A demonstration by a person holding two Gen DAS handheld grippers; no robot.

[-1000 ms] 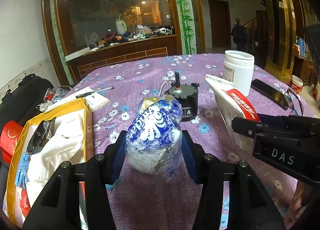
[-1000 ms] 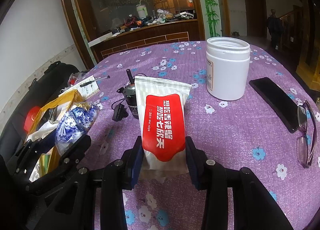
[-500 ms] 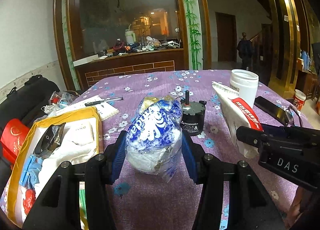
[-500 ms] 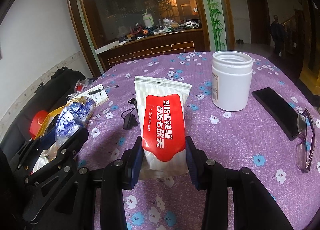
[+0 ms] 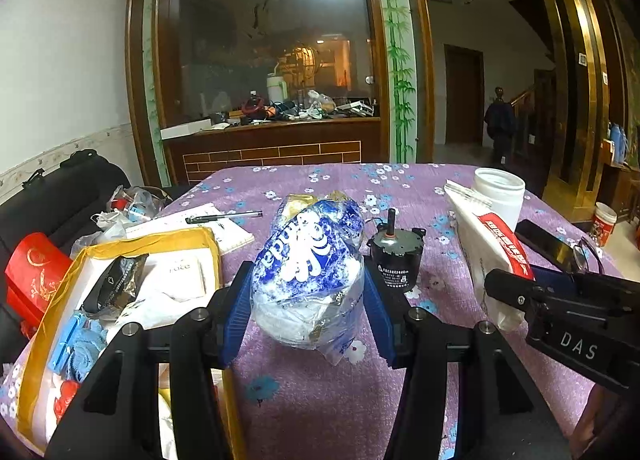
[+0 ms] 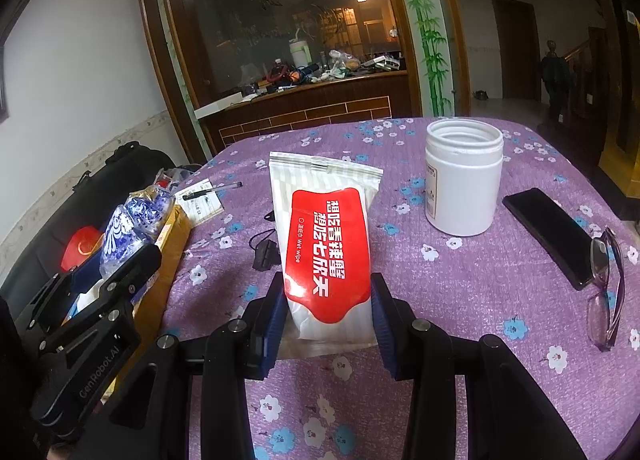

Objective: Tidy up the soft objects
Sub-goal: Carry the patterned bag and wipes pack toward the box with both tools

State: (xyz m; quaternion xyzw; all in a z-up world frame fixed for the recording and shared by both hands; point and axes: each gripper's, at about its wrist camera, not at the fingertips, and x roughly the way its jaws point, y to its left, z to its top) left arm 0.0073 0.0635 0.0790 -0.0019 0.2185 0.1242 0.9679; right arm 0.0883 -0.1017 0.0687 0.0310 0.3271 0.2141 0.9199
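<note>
A soft blue-and-white plastic pack (image 5: 308, 260) sits upright between my left gripper's (image 5: 307, 310) blue pads, which are shut on its lower half, just above the purple flowered table (image 5: 320, 400). In the right wrist view that pack (image 6: 128, 220) hangs beside an open yellow-rimmed box (image 6: 176, 228) at the left. My right gripper (image 6: 326, 312) is shut on the bottom of a white wet-wipe pouch (image 6: 326, 236) with a red label, held upright. The left wrist view shows the same pouch (image 5: 488, 244) at the right.
The yellow-rimmed box (image 5: 120, 244) holds white and blue soft items and a dark wrapper. On the table stand a black motor (image 5: 396, 256) and an open white jar (image 6: 464, 176), with a black phone (image 6: 548, 232), glasses (image 6: 604, 288) and a notepad with pen (image 5: 224, 216).
My left gripper has risen slightly with the blue-and-white pack and drifted left toward the yellow-rimmed box. The right gripper has tipped up a little, keeping the pouch.
</note>
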